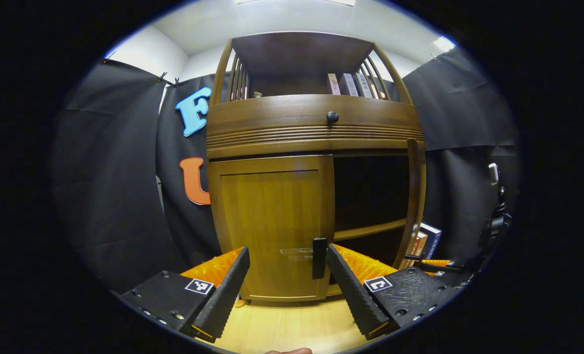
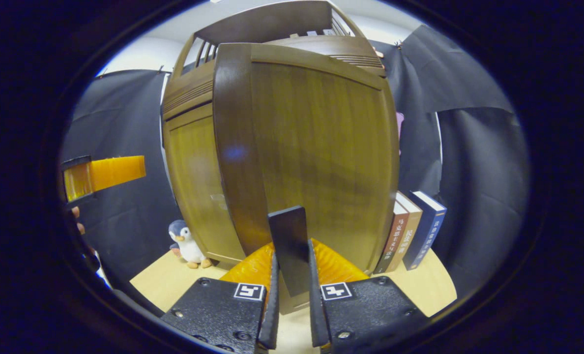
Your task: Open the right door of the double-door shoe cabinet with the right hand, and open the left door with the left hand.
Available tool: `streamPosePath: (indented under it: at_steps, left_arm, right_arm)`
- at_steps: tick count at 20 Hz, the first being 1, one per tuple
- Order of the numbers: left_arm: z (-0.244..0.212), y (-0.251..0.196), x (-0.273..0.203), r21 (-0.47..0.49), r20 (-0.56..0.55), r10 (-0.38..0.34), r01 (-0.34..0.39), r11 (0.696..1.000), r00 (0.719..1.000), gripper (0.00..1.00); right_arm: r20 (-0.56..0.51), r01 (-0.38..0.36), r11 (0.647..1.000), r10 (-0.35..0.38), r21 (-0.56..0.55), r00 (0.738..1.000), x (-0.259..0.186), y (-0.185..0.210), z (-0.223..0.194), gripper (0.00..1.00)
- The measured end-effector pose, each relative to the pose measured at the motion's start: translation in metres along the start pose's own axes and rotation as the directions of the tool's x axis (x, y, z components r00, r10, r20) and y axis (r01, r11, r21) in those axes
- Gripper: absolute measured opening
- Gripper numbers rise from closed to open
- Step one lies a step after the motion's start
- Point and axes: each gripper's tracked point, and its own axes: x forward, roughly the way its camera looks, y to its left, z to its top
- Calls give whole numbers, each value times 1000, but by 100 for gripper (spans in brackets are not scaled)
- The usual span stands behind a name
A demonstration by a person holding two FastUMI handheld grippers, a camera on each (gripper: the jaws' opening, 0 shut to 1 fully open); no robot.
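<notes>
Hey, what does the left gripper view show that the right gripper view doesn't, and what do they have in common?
Left gripper view: the open left claw facing the closed left door and its handle, the drawer knob, and an inner shelf. Right gripper view: the right claw shut on the right door handle, and a toy penguin beside the cabinet. Both: the cabinet, the left door, the open right door, and the books standing beside it.

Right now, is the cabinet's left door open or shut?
Shut. In the left gripper view the left door sits flush in its frame, while the right door stands swung out, exposing the shelf.
</notes>
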Motion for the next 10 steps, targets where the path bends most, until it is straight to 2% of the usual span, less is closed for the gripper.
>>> streamPosePath:
  at_steps: [3,4,5,6,7,8,9,10]
  left_arm:
    - [0,-9,5,-20,-7,-32,32,999,999,95]
    - [1,-13,6,-30,-6,-44,44,999,999,100]
    - [1,-16,8,-38,-2,-54,54,998,999,95]
    - [2,-20,9,-43,2,-64,64,997,998,95]
    - [3,-24,10,-46,5,-76,76,996,997,100]
    - [3,-27,12,-47,8,-86,86,995,996,95]
    - [3,-30,12,-46,12,-95,95,994,995,100]
    - [4,-33,12,-42,16,-102,102,994,995,95]
  right_arm:
    - [1,36,999,-36,20,999,-13,-10,-3,29]
    - [2,48,999,-48,23,999,-17,-14,-3,29]
    - [1,59,998,-59,29,998,-23,-19,-4,29]
    - [-3,70,997,-70,38,998,-28,-23,-4,29]
    - [-7,84,995,-84,54,996,-33,-30,-7,29]
    - [-10,96,993,-96,65,995,-38,-35,-8,29]
    - [-9,109,992,-108,70,994,-42,-40,-7,29]
    - [-9,123,990,-123,74,992,-46,-45,-7,28]
